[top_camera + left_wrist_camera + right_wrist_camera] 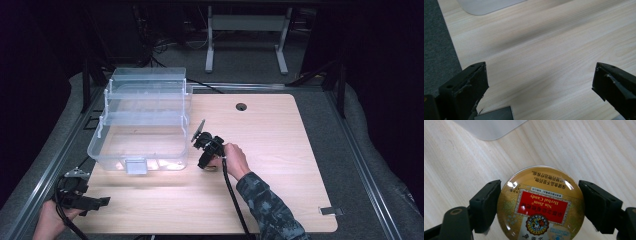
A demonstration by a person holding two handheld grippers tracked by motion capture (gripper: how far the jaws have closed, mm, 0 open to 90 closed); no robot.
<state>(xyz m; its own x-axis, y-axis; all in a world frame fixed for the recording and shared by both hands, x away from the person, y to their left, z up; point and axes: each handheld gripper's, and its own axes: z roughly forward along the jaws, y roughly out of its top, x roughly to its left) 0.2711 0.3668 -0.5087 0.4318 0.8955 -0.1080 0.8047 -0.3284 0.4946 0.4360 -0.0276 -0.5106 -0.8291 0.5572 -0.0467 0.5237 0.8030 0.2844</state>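
A round gold candy tin (540,207) with a red label lies flat on the light wooden table (280,150). My right gripper (540,195) points down over it, right of the clear bin's front corner, and both black pads touch the tin's rim, one on each side. In the high view the right gripper (207,159) sits near the table's middle, held by a hand in a camouflage sleeve. My left gripper (540,75) stands wide open over bare wood with nothing between its jaws. It rests at the table's front left corner (85,200).
A large clear plastic bin (145,120) with stacked trays stands at the back left; its corner shows in both gripper views (484,6) (489,128). A cable hole (241,106) sits at the back. A small metal clip (330,211) lies at the front right edge.
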